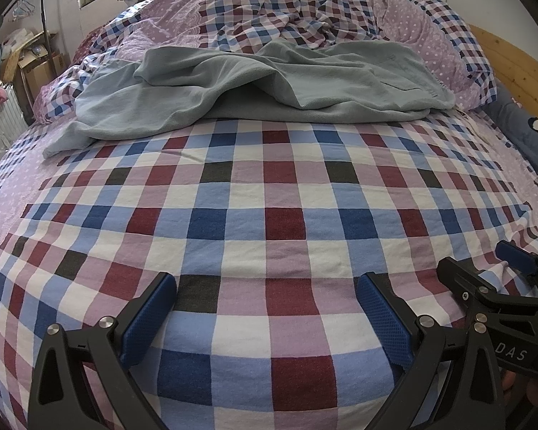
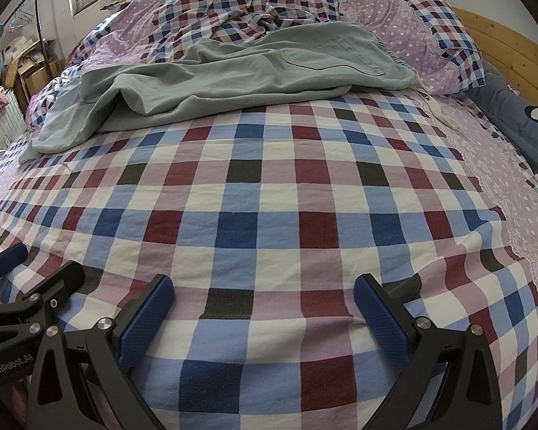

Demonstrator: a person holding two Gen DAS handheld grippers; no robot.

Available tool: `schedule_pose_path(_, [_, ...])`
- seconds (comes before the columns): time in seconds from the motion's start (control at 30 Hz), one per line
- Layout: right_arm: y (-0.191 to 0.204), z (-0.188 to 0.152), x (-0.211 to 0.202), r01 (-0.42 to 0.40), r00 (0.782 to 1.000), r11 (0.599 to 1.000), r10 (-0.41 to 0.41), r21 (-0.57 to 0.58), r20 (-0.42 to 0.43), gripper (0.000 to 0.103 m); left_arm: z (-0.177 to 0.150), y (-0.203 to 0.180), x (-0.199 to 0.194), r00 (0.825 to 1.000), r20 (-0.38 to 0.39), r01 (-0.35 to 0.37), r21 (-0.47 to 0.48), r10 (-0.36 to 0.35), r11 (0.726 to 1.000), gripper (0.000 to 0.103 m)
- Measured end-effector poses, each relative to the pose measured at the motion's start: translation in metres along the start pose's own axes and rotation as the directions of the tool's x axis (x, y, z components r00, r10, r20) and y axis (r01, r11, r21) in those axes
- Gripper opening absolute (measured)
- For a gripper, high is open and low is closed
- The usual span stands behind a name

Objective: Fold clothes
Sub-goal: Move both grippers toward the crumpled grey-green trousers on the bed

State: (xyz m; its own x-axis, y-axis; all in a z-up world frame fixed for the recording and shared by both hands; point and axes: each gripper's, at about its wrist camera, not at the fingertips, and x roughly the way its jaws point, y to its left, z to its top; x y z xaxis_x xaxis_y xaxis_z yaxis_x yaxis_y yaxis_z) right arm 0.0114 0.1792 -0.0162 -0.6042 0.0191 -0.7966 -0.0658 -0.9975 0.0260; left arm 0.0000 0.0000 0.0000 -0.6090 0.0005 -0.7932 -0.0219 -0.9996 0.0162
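Blue-padded fingers [image 1: 150, 319] of the left gripper [image 1: 265, 317] stood spread wide apart over the checked bedsheet [image 1: 269, 215], holding nothing. The right gripper [image 2: 263, 317] was likewise spread wide and empty, just beside the left one; each showed at the edge of the other's view. Beyond both, well apart from the fingertips, lay grey-green trousers [image 2: 233, 79], rumpled and unfolded across the far part of the bed, the waistband and a back pocket [image 2: 326, 61] toward the right, the legs trailing left. Behind them a checked and lilac quilt [image 1: 269, 10] was heaped. A pillow [image 1: 444, 43] rested at the right against a wooden headboard [image 2: 502, 46]. Cardboard boxes [image 1: 36, 68] stood at far left.
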Motion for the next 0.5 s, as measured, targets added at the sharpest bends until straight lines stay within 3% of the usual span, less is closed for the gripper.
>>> schedule_pose_path(0.5, [-0.0018,0.0000,0.0001,0.000,1.000,1.000,0.000,0.004,-0.005,0.103,-0.0001,0.0002,-0.0009,1.000,0.000,-0.006,0.005,0.006,1.000,0.102])
